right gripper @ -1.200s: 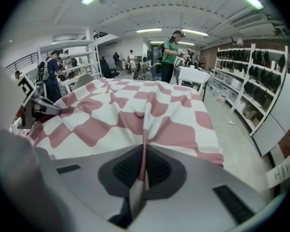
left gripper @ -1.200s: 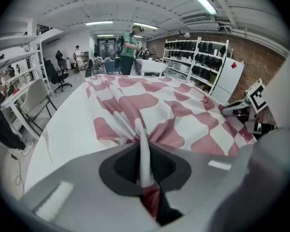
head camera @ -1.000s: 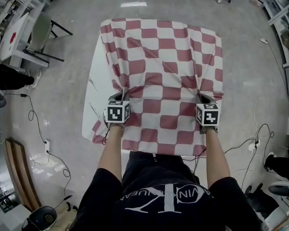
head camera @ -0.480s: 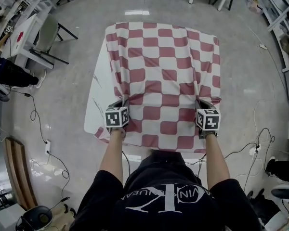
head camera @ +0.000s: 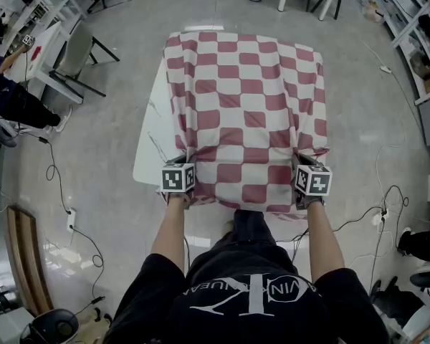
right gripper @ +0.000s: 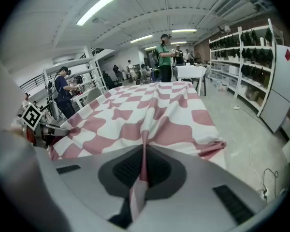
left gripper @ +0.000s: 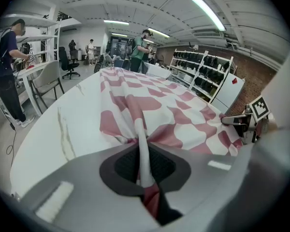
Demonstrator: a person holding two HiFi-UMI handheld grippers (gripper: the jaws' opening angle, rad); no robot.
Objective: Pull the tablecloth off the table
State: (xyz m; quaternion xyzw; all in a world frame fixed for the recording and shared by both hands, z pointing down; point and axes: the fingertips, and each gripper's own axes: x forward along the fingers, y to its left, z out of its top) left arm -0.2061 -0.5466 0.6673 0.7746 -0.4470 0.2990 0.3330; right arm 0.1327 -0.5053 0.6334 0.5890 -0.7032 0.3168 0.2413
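A red-and-white checked tablecloth (head camera: pixel 247 106) covers most of a white marble-look table (head camera: pixel 152 145), whose left strip shows bare. My left gripper (head camera: pixel 180 165) is shut on a pinched fold of the cloth (left gripper: pixel 141 144) near its near left corner. My right gripper (head camera: pixel 306 165) is shut on another fold (right gripper: pixel 144 161) near the near right corner. The cloth's near edge hangs bunched between the two grippers, over the table's near side. From the left gripper view the bare table (left gripper: pixel 63 129) lies to the left of the cloth.
A chair (head camera: pixel 75 52) and a white desk stand at the far left, with a person (head camera: pixel 14 99) beside them. Cables (head camera: pixel 57 185) trail over the floor on both sides. Shelving (right gripper: pixel 241 57) lines the right wall. More people (right gripper: pixel 165 57) stand beyond the table's far end.
Both grippers have drawn back toward the person with the cloth. The cloth's near edge has slid off the table's near side, and the cloth lies shifted along the table.
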